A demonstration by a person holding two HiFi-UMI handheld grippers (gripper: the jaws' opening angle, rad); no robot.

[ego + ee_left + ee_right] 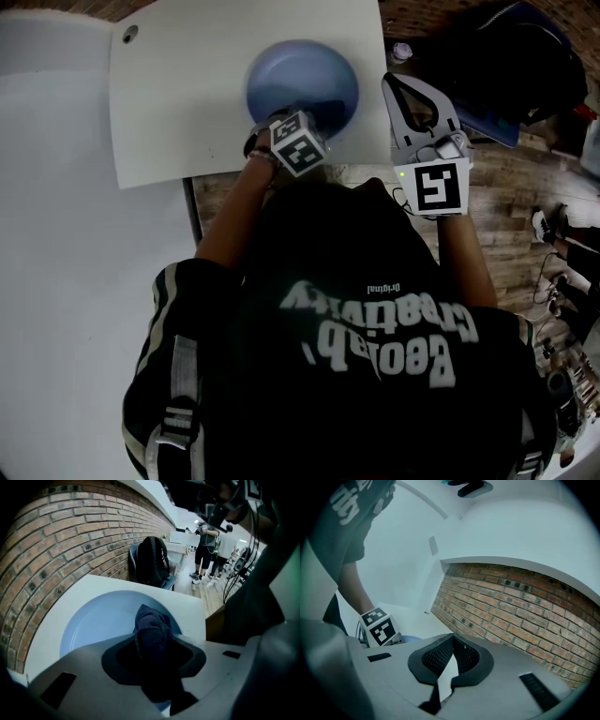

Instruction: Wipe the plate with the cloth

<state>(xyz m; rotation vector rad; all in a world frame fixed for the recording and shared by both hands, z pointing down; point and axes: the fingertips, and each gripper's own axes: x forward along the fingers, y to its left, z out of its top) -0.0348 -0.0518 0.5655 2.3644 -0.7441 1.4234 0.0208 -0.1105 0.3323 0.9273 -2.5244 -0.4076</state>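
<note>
Spanning both gripper views, a curved brick wall (70,541) is the largest item; the head view barely shows it.
White table (187,94): bears the plate.
Black shirt (375,356): its white print, upside down, reads "Creativity" and a small "original"; the other word is unclear.
Black backpack (152,562): upright on a chair.
Blue plate (305,75): near the table's right edge.
Left gripper (292,127): at the plate's near rim, clamped on the cloth.
Right gripper (412,98): beside the table's right edge, jaws drawn together, holding nothing.
Dark blue cloth (151,625): bunched over the plate, seen only in the left gripper view.
</note>
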